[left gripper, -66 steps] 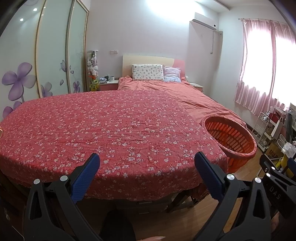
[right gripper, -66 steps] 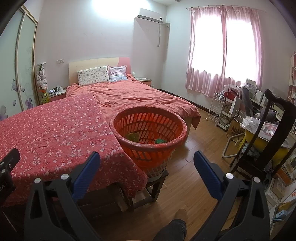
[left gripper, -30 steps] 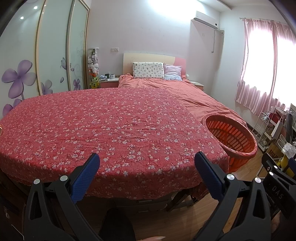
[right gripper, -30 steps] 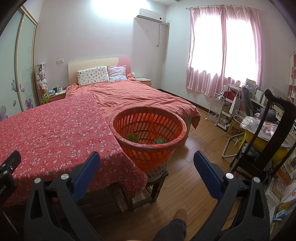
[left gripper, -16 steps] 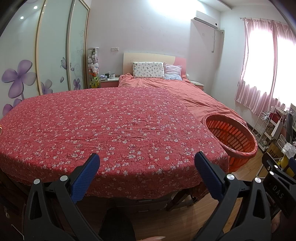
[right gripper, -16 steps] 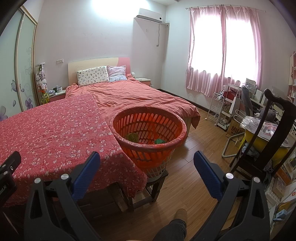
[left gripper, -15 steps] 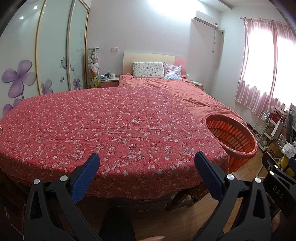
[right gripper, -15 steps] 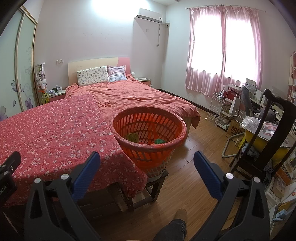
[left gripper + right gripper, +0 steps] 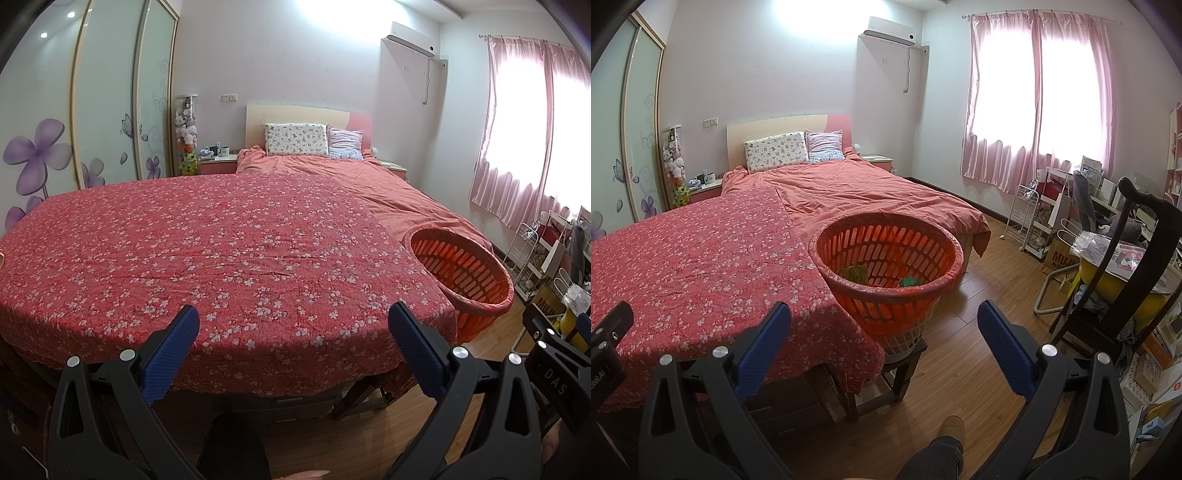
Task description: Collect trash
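An orange slotted basket [image 9: 886, 258] stands on a small wooden stool [image 9: 897, 369] at the right corner of a table under a red flowered cloth [image 9: 221, 258]. The basket also shows in the left wrist view [image 9: 461, 269]. Inside lie a crumpled green-yellow piece of trash [image 9: 854, 274] and a green one [image 9: 910, 281]. My left gripper [image 9: 293, 332] is open and empty, held in front of the cloth's near edge. My right gripper [image 9: 884, 328] is open and empty, in front of the basket and a little below its rim.
A bed with a salmon quilt [image 9: 857, 192] lies behind the table. A dark wooden chair [image 9: 1115, 295], a yellow tub [image 9: 1108, 280] and a white wire rack [image 9: 1027, 218] crowd the right side. Wood floor [image 9: 979, 295] lies beside the basket. A wardrobe with flower decals [image 9: 92, 110] stands left.
Both grippers stay open and nearly still. The left view has lifted very slightly, nothing else has moved.
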The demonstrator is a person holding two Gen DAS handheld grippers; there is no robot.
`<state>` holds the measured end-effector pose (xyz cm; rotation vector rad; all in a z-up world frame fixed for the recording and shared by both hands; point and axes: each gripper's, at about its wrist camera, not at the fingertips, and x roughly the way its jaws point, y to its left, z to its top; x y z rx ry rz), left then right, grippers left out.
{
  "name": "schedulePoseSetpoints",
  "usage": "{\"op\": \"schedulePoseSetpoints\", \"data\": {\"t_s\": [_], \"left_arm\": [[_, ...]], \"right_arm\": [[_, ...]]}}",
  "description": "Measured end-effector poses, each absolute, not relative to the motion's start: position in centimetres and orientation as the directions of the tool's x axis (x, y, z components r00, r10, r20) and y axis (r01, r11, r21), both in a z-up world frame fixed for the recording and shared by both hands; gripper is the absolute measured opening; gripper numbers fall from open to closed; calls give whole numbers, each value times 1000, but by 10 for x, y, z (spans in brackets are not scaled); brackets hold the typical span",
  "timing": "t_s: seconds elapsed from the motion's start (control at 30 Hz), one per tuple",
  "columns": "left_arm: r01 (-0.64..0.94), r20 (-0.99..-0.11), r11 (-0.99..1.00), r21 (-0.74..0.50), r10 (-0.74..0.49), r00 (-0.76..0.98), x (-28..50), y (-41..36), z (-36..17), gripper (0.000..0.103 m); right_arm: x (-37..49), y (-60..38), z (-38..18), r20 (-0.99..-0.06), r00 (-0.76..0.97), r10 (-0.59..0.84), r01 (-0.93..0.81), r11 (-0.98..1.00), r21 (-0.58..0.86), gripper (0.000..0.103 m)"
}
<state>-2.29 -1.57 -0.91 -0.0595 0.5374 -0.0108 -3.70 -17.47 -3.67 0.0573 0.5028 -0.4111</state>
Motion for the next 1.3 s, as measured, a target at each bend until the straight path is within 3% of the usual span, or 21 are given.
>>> {"op": "schedulePoseSetpoints", "data": {"t_s": [1.3], "left_arm": [[-13, -510, 999, -52, -15, 860, -24, -18, -11, 101]], "right_arm": [[-37, -174, -37, -480, 796, -368, 396, 917, -46, 99]]}}
